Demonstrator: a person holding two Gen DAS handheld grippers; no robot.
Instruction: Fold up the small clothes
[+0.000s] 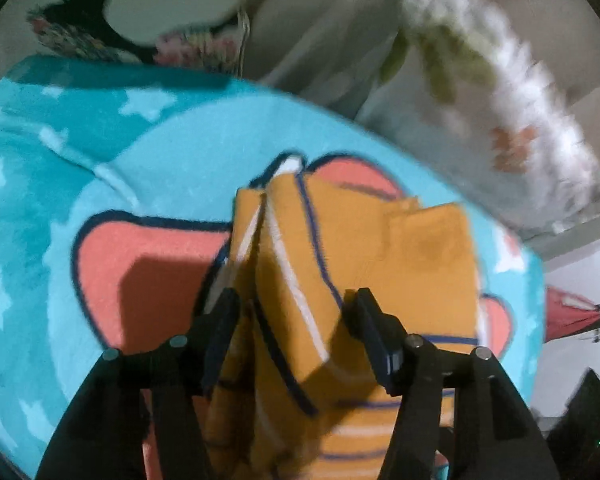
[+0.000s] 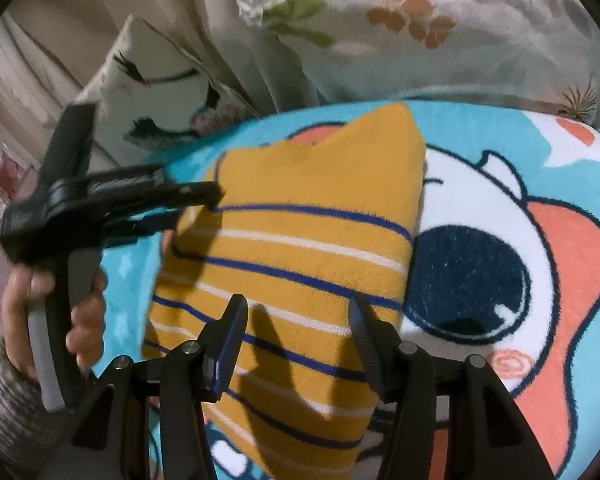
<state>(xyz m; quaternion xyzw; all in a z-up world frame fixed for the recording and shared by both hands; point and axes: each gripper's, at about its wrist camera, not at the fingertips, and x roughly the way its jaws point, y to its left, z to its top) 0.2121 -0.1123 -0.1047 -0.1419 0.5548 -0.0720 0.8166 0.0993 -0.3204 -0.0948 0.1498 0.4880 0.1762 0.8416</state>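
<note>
Cartoon blanket (image 2: 500, 168), floral pillow (image 2: 420, 40)

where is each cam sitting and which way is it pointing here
Left wrist: rides the left gripper, looking steeply down along its open jaws at the folded mustard striped garment on the turquoise cartoon blanket; only its own fingers show.
Right wrist: rides the right gripper, angled down over the same garment, jaws open; the left gripper and the person's hand holding it show at left.
Shared: garment, blanket, floral bedding behind.
</note>
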